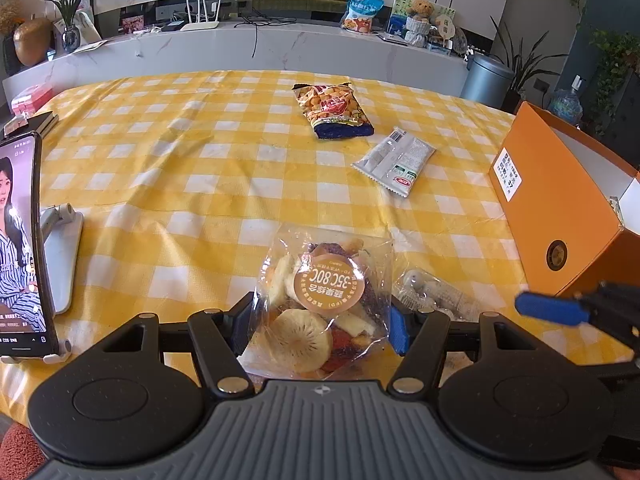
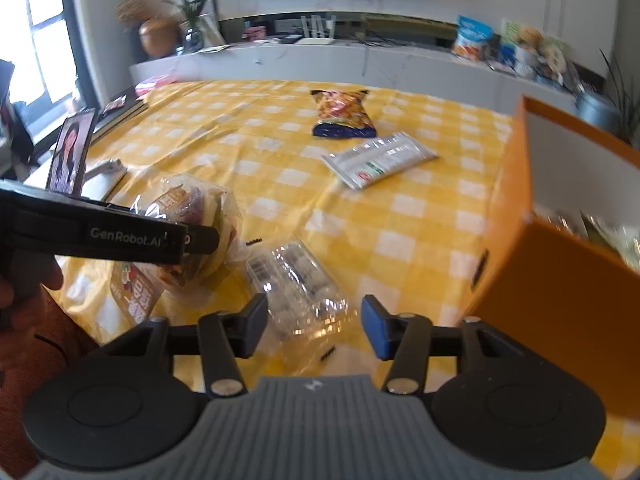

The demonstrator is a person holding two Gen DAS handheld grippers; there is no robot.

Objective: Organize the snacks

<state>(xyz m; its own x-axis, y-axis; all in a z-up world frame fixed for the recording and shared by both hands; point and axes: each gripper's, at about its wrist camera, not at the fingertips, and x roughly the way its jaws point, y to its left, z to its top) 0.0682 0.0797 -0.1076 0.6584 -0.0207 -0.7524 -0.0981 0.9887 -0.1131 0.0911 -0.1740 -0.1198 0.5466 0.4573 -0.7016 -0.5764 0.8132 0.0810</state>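
Your left gripper (image 1: pixel 320 326) clamps the clear dried-fruit bag (image 1: pixel 320 300) above the yellow checked tablecloth (image 1: pixel 180 168); your right gripper (image 2: pixel 314 326) hangs open over the clear plastic packet (image 2: pixel 296 280), beside the orange box (image 2: pixel 516 216)

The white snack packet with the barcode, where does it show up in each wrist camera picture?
Left wrist view: the white snack packet lies right of centre on the checked cloth, just below-right of the chip bag.
Right wrist view: same packet, centre-right, again below-right of the chip bag.
Shared landmark: the orange box at the right edge.
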